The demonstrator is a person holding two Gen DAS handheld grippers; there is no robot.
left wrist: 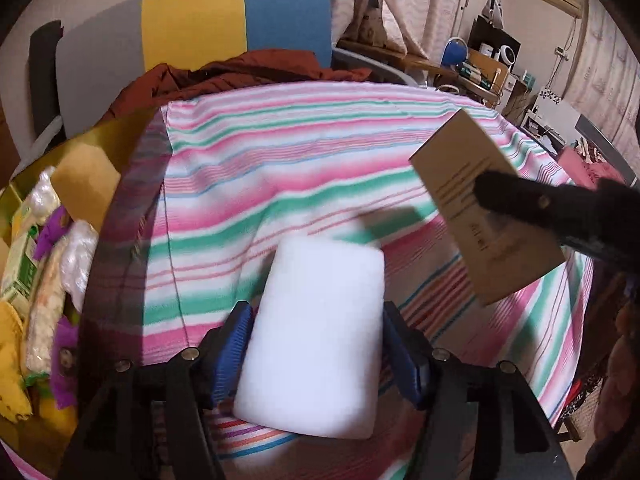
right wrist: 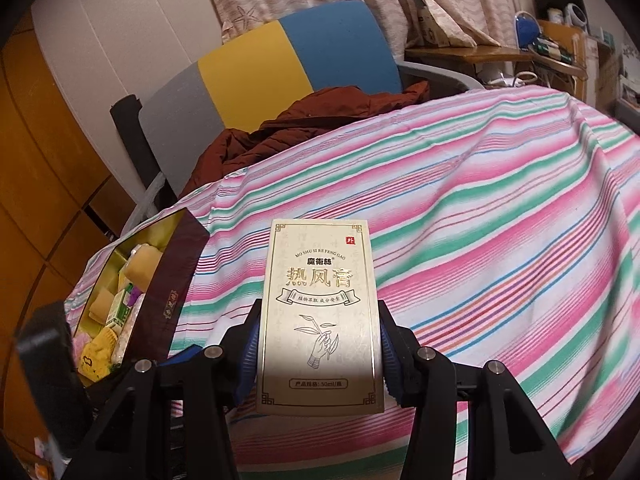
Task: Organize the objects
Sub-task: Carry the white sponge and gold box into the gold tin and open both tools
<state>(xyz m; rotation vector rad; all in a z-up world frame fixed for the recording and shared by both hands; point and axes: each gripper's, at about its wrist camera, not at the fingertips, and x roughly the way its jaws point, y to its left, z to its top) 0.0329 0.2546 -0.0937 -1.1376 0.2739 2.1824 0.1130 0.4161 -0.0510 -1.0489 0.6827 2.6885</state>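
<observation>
**Two grippers, one box held, one foam block between open jaws**

Two grippers work over a striped cloth [left wrist: 304, 168] covering the table. At far left sits an open gift box [right wrist: 176, 280] crammed with small packets and yellow items. Next, the left gripper [left wrist: 316, 360] stands with jaws apart around a white foam block [left wrist: 316, 340] lying on the cloth; the blue pads [left wrist: 234, 348] sit just beside its edges, the view being blurred. Further right, the right gripper [right wrist: 318, 354] is clamped on an upright cream carton [right wrist: 320, 316] printed with gold lettering, raised above the cloth.
</observation>
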